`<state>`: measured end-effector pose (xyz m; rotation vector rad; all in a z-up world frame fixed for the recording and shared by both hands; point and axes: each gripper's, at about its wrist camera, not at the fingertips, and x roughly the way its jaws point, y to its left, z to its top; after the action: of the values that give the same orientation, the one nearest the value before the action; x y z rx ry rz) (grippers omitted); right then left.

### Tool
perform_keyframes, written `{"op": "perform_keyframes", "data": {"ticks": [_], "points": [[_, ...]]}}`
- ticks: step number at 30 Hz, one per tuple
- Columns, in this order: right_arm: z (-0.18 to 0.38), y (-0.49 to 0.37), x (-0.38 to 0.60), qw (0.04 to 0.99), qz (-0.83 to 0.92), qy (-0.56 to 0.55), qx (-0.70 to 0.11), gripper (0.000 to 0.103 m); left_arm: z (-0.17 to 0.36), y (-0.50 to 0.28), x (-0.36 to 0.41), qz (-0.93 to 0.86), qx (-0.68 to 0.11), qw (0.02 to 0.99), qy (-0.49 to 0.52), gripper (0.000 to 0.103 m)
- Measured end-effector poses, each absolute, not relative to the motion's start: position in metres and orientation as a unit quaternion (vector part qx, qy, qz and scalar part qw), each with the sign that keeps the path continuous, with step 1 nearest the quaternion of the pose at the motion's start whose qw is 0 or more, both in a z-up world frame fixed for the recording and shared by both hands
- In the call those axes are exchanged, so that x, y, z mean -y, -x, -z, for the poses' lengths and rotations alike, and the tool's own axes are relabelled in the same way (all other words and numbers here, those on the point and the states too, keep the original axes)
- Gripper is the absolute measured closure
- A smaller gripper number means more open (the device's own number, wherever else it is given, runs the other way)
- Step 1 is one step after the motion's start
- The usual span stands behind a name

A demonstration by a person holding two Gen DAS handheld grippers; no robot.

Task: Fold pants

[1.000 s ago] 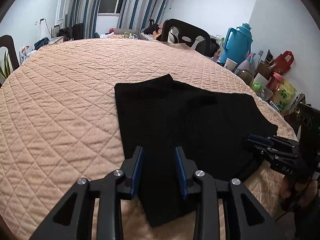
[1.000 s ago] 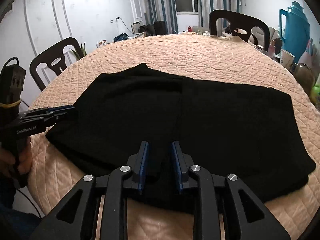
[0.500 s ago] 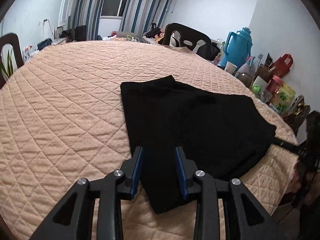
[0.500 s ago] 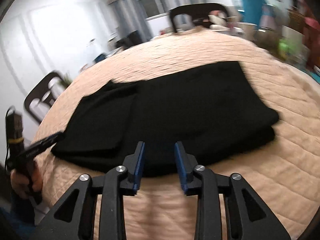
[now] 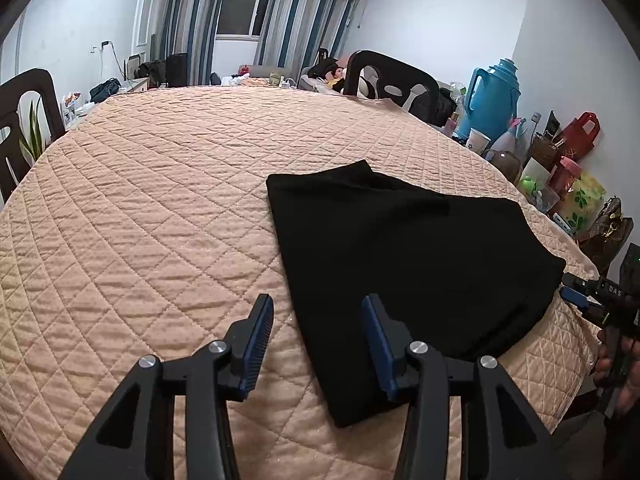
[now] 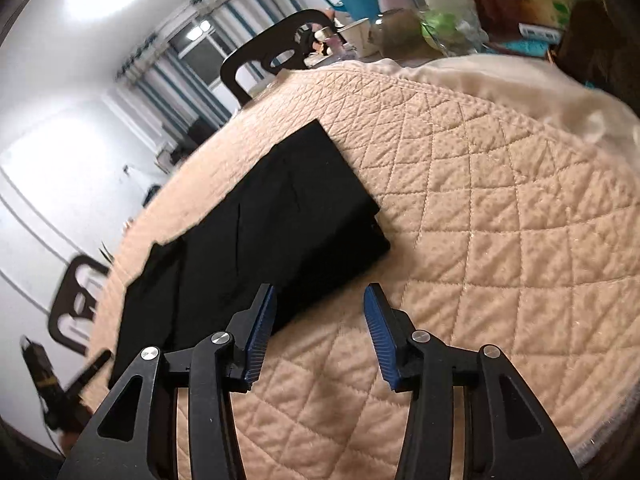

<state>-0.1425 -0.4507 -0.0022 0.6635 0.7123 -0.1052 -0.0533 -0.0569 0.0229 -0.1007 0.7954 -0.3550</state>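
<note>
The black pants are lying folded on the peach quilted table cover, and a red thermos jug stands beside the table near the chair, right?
Nearly. The jug is blue, not red, as the left wrist view shows. The rest holds: the black pants lie folded on the peach quilted cover.

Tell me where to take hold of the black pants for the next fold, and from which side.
Likely the near corner of the black pants, coming in low from the table edge with the left claw. That corner points toward it and lies flat on the quilted cover, its edge between the opening jaws.
</note>
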Motion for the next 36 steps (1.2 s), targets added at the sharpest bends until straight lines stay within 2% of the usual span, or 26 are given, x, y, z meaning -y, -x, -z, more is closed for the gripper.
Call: {"op": "perform_keyframes", "data": {"ticks": [10, 17, 19, 21, 36], "points": [[0.006, 0.128, 0.466, 0.866, 0.051, -0.391, -0.307, 0.053, -0.018, 0.049, 0.062, 0.172, -0.394, 0.901, 0.055, 0.054], [0.004, 0.105, 0.458, 0.87, 0.054, -0.379, -0.312, 0.054, -0.013, 0.044, 0.067, 0.162, -0.409, 0.897, 0.042, 0.054], [0.0, 0.1, 0.454, 0.875, 0.052, -0.362, -0.316, 0.059, -0.014, 0.043, 0.069, 0.159, -0.411, 0.897, 0.038, 0.054], [-0.002, 0.095, 0.452, 0.88, 0.052, -0.347, -0.32, 0.075, -0.013, 0.042, 0.07, 0.156, -0.413, 0.896, 0.037, 0.054], [-0.071, 0.083, 0.402, 0.92, -0.025, -0.273, -0.282, 0.078, -0.014, 0.048, 0.058, 0.145, -0.411, 0.899, 0.04, 0.05]]}}
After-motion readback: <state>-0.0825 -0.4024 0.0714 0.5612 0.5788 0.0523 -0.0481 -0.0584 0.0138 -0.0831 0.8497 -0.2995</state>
